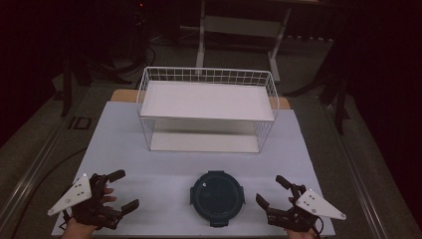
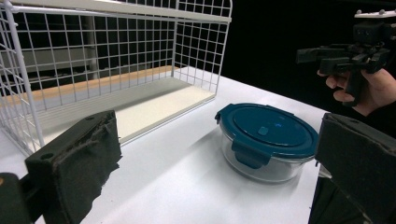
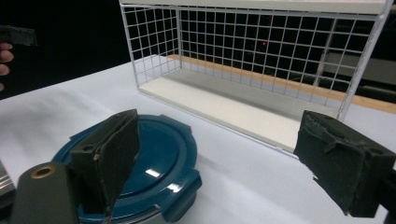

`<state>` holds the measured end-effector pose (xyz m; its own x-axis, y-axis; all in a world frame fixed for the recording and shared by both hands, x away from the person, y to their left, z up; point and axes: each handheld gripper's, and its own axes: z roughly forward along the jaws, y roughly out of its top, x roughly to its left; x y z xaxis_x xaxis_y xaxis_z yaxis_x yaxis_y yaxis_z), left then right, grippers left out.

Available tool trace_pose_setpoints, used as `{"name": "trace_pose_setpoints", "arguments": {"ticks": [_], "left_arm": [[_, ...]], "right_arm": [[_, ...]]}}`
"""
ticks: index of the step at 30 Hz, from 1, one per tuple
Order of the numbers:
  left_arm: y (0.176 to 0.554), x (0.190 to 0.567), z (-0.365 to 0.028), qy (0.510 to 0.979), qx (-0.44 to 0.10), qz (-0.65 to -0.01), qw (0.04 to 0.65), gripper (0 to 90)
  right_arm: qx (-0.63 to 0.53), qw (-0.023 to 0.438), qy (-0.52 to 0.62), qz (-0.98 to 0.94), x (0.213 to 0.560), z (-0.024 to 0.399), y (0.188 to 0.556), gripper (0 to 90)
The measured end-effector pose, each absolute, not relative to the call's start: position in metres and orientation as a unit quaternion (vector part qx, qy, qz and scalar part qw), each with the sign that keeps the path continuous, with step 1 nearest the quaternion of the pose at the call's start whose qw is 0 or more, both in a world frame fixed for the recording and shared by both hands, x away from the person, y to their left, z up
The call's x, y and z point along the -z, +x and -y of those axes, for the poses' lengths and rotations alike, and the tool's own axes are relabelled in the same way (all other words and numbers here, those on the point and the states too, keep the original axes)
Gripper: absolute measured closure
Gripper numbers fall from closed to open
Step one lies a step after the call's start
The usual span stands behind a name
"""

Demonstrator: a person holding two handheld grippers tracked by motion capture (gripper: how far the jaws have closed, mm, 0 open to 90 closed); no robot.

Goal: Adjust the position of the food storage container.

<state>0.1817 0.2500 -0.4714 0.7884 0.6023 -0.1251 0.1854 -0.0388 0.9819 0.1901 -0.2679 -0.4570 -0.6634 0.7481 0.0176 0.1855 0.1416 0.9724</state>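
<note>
The round glass container (image 1: 217, 197) with the dark blue clip lid sits at the near edge of the table (image 1: 149, 169), in front of the white wire rack (image 1: 207, 110) and apart from it. The left gripper (image 1: 119, 190) hovers well to the container's left and the right gripper (image 1: 271, 191) just to its right, each with jaws spread wide and nothing between them. I'd judge the best move is to bring both in level against opposite sides of the glass wall below the lid's rim (the clips jut out, so steer between them) and squeeze evenly before lifting.

Dark blue container lid (image 1: 217, 196); white wire rack (image 1: 207, 108); black jaws.
</note>
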Motion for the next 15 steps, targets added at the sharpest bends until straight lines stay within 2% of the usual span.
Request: {"name": "trace_pose_setpoints", "arguments": {"ticks": [5,11,15], "left_arm": [[0.180,0.471,-0.249,0.703,-0.169,-0.276,0.634,0.3],[0.180,0.470,-0.248,0.704,-0.167,-0.272,0.635,0.3],[0.181,0.470,-0.249,0.701,-0.167,-0.274,0.637,0.3]], "right_arm": [[-0.576,0.237,0.331,-0.709,0.450,0.265,0.181,13.6],[-0.577,0.259,0.313,-0.708,0.435,0.262,0.173,13.5],[-0.582,0.237,0.311,-0.713,0.424,0.259,0.176,13.2]]}}
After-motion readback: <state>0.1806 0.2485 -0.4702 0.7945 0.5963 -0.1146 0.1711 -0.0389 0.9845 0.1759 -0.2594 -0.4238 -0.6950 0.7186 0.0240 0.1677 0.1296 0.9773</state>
